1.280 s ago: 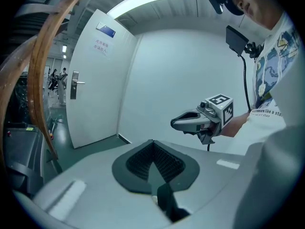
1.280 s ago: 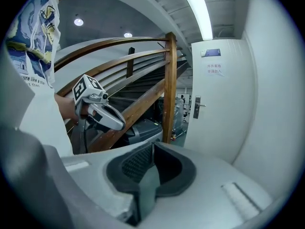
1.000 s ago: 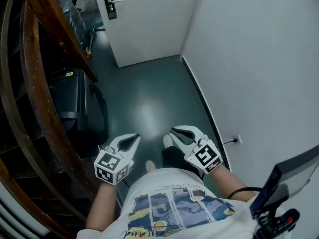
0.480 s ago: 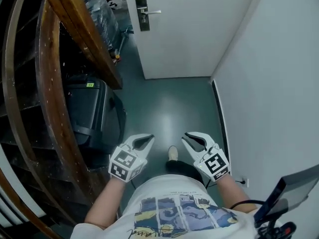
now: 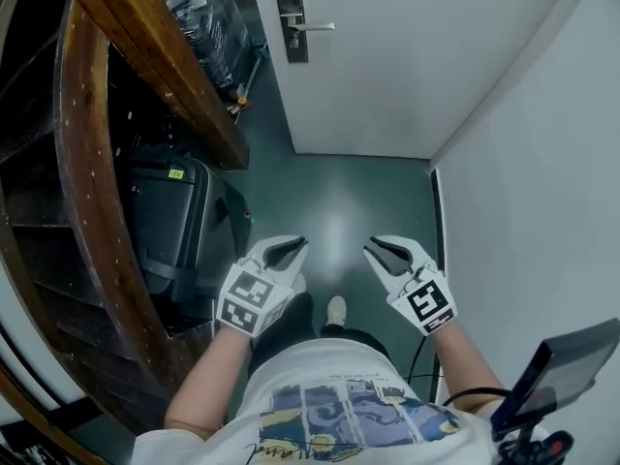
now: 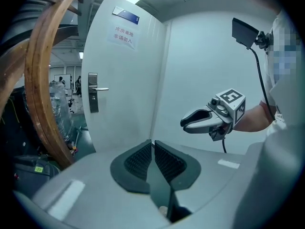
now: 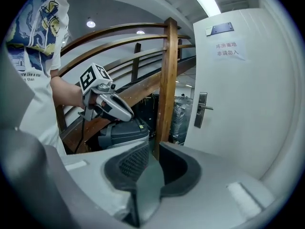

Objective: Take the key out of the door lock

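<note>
Nearer door (image 5: 417, 66), left tool (image 5: 294, 248), right tool (image 5: 374, 250) opening, empty.

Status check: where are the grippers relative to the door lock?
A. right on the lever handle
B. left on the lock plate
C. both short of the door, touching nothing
C: the left gripper and right gripper hang over the floor, jaws opening with nothing between them, well short of the lock plate on the door.

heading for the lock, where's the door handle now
The door handle is top centre in the head view, on the white door, right of the wooden railing.
</note>
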`<state>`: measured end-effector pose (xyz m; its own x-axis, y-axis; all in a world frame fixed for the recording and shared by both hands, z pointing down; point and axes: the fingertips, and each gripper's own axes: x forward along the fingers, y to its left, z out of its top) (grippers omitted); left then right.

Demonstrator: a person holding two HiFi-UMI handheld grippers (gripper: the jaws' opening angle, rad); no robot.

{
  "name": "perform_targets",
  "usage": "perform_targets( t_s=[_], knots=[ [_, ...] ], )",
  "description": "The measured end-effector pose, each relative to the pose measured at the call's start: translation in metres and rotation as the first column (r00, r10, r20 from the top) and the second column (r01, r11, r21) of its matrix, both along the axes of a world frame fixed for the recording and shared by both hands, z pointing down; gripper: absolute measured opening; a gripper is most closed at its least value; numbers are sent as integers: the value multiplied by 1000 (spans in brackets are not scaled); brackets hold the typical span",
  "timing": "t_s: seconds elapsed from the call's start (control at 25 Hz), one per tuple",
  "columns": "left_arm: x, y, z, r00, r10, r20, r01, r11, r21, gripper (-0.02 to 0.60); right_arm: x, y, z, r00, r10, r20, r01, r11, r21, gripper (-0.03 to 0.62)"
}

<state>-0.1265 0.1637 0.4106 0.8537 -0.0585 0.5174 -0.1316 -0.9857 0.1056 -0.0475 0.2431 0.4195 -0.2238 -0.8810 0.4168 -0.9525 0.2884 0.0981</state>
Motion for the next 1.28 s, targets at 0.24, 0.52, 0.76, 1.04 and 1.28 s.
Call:
perform_targets(
  t_s=[0.24, 0.52, 0.76, 1.04, 1.28],
  knots=[
    [42, -89, 9, 1000, -19, -24, 19, 1000, -3, 37, 36, -89, 3, 999, -7, -45, 7, 1000, -1, 60],
    [95, -195, 6, 1000, -2, -24, 3, 1000, 29, 54, 87, -197, -19, 992, 18, -125, -18, 1000, 3, 64],
    [130, -253, 21, 999, -43, -5, 43, 999, 15, 74, 119, -268, -23, 984, -19, -174, 18, 1000, -5, 67],
    [173, -311, 35, 991, -134, 17, 134, 991, -7, 75, 174, -353, -29, 968, -121, -219, 129, 991, 21, 73],
    [210, -358, 50, 967, -251, 55, 253, 966, -44, 83, 220, -427, -40, 930, -250, -268, 275, 960, 58, 101]
  ],
)
